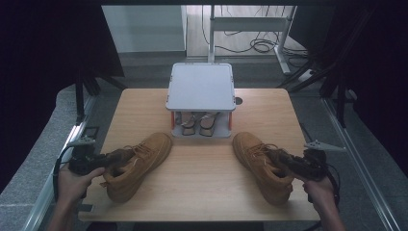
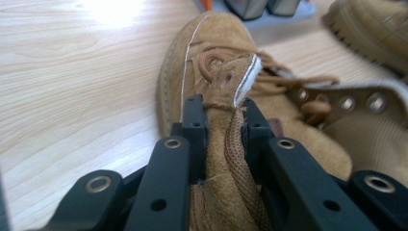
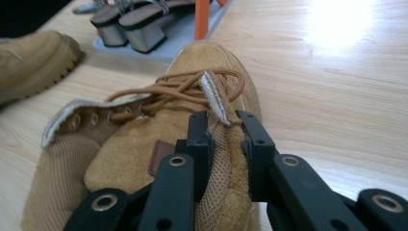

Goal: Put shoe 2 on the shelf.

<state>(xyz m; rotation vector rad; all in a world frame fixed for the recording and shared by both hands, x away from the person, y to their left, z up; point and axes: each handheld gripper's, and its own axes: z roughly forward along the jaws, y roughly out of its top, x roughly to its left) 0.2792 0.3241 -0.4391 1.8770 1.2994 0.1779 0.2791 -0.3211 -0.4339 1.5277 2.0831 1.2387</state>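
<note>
Suede collar is pinched between the jaws of each tool: left tool [image 2: 219, 127] on the left boot [image 1: 137, 163], right tool [image 3: 223, 134] on the right boot [image 1: 262, 163]. Both boots rest on the surface [image 1: 202, 178] before the rack [image 1: 200, 86]. Grasping is judged done; lifting and placing remain.

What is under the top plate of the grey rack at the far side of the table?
Under the grey rack's top plate, a pair of heeled sandals stands on the lower shelf. The plate covers their back parts, so only the fronts show.
</note>
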